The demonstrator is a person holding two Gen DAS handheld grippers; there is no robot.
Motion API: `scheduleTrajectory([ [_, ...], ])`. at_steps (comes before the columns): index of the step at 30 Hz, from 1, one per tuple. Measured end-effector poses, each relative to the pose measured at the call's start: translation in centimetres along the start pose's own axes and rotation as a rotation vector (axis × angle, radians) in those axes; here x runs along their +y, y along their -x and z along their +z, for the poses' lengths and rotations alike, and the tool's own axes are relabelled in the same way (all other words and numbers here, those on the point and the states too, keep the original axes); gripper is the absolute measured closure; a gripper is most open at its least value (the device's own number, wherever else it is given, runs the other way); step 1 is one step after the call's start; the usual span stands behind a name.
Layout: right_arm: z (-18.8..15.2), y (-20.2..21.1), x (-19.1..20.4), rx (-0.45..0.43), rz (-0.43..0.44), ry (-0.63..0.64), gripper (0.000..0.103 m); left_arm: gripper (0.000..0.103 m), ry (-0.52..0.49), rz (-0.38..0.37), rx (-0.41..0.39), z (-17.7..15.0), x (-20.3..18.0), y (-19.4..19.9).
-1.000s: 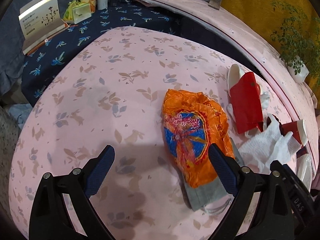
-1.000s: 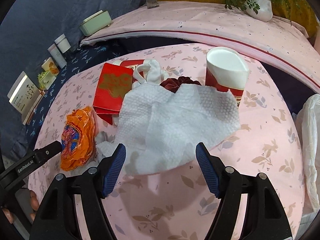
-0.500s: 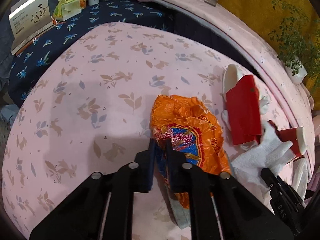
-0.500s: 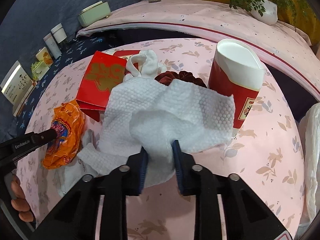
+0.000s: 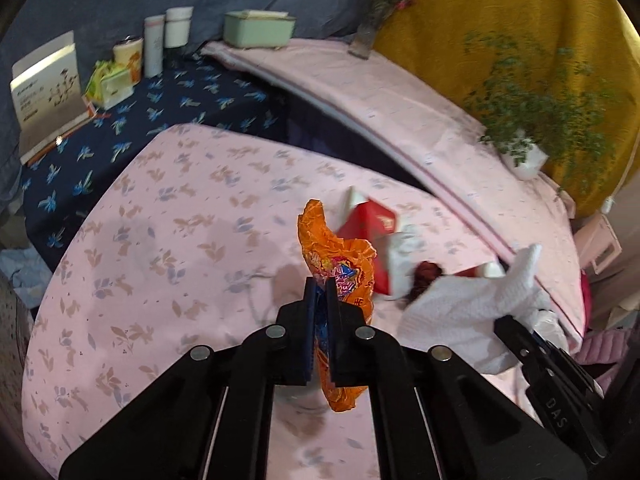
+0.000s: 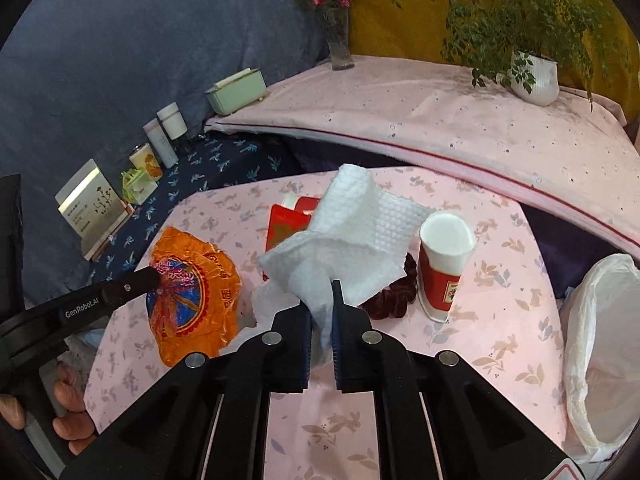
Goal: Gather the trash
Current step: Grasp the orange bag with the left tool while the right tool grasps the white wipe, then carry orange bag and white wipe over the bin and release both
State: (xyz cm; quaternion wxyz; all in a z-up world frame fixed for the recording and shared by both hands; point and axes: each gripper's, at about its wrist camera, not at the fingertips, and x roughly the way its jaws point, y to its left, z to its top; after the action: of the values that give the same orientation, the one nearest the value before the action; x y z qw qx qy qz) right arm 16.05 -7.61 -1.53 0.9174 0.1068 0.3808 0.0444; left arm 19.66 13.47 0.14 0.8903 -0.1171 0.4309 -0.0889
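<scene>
The orange wrapper [image 5: 340,264] hangs above the pink tabletop [image 5: 160,240], pinched in the left tongs [image 5: 320,284], while the right tongs [image 6: 322,292], whose jaws have just been closing, pinch the white paper towel [image 6: 360,224] beside a red paper cup [image 6: 442,268].
</scene>
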Motion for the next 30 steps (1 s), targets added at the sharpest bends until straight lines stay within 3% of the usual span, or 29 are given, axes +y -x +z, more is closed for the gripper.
scheduleTrajectory([
  [9, 1.3, 6.0, -3.5, -0.083, -0.090, 0.001, 0.095, 0.099, -0.123, -0.101, -0.023, -0.5, -8.5, 3.0],
  [30, -1.5, 14.4, -22.1, -0.144, -0.315, -0.244, 0.095, 0.099, -0.381, -0.287, 0.090, -7.3, -28.9, 0.2],
])
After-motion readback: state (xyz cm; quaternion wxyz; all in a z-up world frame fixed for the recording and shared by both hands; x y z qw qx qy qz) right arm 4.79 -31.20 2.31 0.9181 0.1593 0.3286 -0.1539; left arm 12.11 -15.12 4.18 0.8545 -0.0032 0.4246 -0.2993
